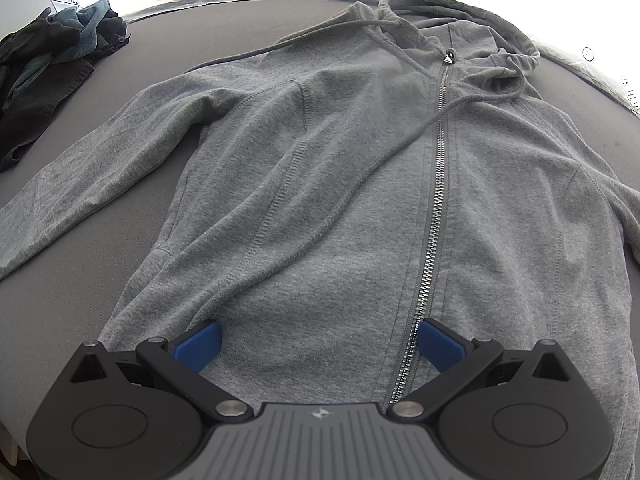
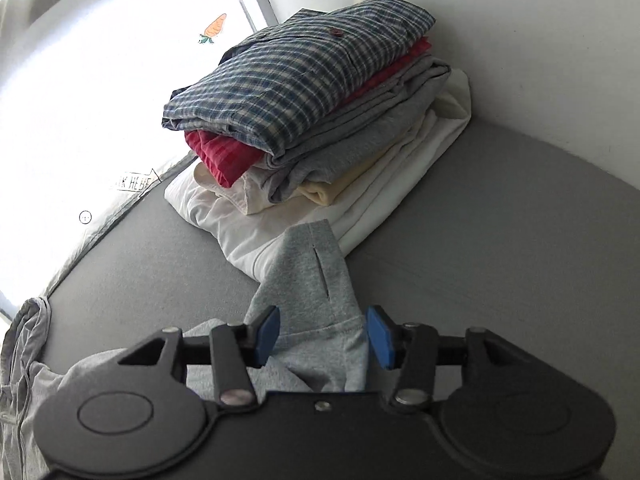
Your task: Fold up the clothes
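Only my left wrist view shows the grey marl zip-front hoodie lying flat on the grey worktop, left gripper spread wide over its hem. Right view: right gripper released, straddling the hoodie's cuff by a folded stack.

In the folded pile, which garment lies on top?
The blue checked shirt lies on top; the red, grey and white garments lie under it.
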Motion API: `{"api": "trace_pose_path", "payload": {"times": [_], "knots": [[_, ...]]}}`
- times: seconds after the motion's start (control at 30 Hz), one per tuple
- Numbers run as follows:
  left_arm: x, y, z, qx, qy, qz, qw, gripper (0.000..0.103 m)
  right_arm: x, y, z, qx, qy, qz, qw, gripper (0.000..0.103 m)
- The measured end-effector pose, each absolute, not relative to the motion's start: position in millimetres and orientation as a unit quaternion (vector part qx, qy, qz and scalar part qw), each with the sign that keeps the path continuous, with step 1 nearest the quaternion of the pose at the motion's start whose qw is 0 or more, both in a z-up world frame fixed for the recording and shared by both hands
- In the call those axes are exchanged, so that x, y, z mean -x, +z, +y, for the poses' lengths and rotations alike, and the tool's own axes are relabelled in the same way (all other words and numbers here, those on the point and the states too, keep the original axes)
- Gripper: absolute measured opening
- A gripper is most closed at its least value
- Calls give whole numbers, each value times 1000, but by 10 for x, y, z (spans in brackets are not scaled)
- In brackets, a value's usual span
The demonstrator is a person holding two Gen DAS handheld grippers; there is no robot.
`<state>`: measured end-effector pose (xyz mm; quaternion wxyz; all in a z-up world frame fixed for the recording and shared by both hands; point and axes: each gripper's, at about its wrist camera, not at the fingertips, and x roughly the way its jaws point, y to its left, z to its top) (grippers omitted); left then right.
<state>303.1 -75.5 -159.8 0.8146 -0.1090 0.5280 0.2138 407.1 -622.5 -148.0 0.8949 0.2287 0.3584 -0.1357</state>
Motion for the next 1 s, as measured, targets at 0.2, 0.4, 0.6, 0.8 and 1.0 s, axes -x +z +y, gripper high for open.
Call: {"api": "trace_pose_path", "payload": {"times": [0.2,0.4,0.6,0.8,1.0], "knots": [[-3037,-1600,-746,109,213,529,814,103,-3916,-1334,-6375,-259,-134,298,909,57],[-3032,-1601,-743,110,214,529,814,103,-3649,-1159,-6546,-307,-140,222,915,4],[-3039,-1599,-738,109,213,530,813,103,-3321,-1157,-6721,-342,-195,183,901,4],[-3051,-1600,-732,106,208,533,813,103,-3184,-1665,-6802,-321,-279,287,858,9],[-3052,-1601,-738,107,209,533,813,103,-3210,-1849,-6822,-309,-303,319,843,50]]}}
